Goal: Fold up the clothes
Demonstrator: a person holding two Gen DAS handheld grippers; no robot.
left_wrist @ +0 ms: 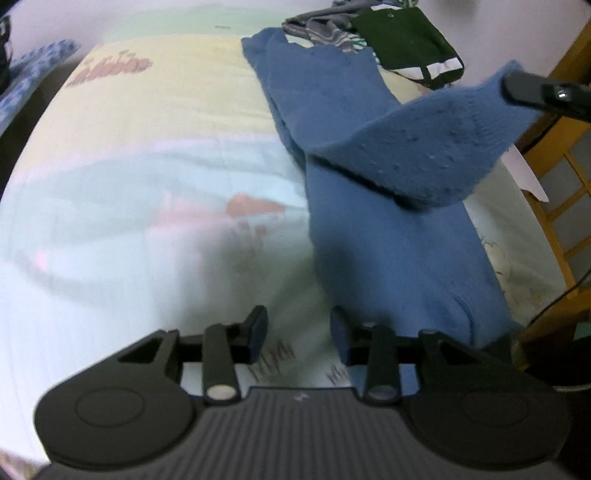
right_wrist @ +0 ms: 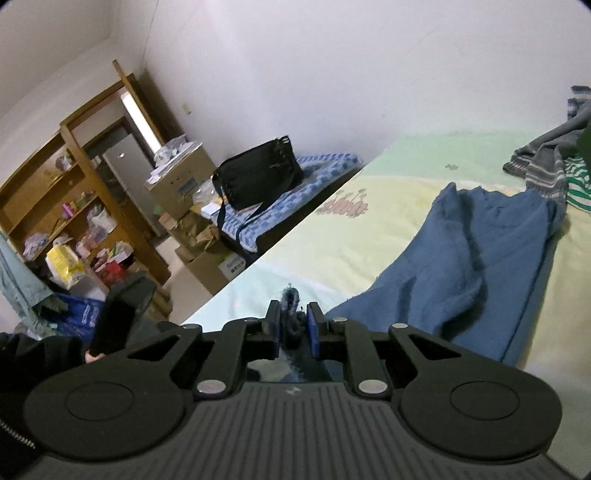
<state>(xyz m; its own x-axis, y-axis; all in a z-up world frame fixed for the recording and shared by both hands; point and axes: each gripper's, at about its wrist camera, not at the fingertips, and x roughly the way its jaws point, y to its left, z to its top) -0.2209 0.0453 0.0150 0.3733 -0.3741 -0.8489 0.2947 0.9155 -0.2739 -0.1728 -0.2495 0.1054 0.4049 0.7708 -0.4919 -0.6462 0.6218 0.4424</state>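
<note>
A blue knit sweater (left_wrist: 388, 258) lies lengthwise on the pastel printed bedsheet (left_wrist: 147, 155). One part of it (left_wrist: 424, 147) is lifted off the bed, with my right gripper (left_wrist: 509, 84) shut on its end at the upper right. In the right wrist view the right gripper (right_wrist: 293, 323) pinches a bunch of blue knit between its pads, and the rest of the sweater (right_wrist: 480, 266) spreads over the bed beyond. My left gripper (left_wrist: 299, 332) hangs open over the sheet just left of the sweater's near end, nothing between its fingers. A hand in a black sleeve holds the left gripper (right_wrist: 120, 314).
A dark green garment (left_wrist: 406, 44) and a grey striped one (left_wrist: 325, 29) lie piled at the bed's far end. A wooden frame (left_wrist: 565, 192) borders the bed on the right. Across the room are a black bag (right_wrist: 258, 173), cardboard boxes (right_wrist: 184, 181) and a cluttered wooden shelf (right_wrist: 55, 192).
</note>
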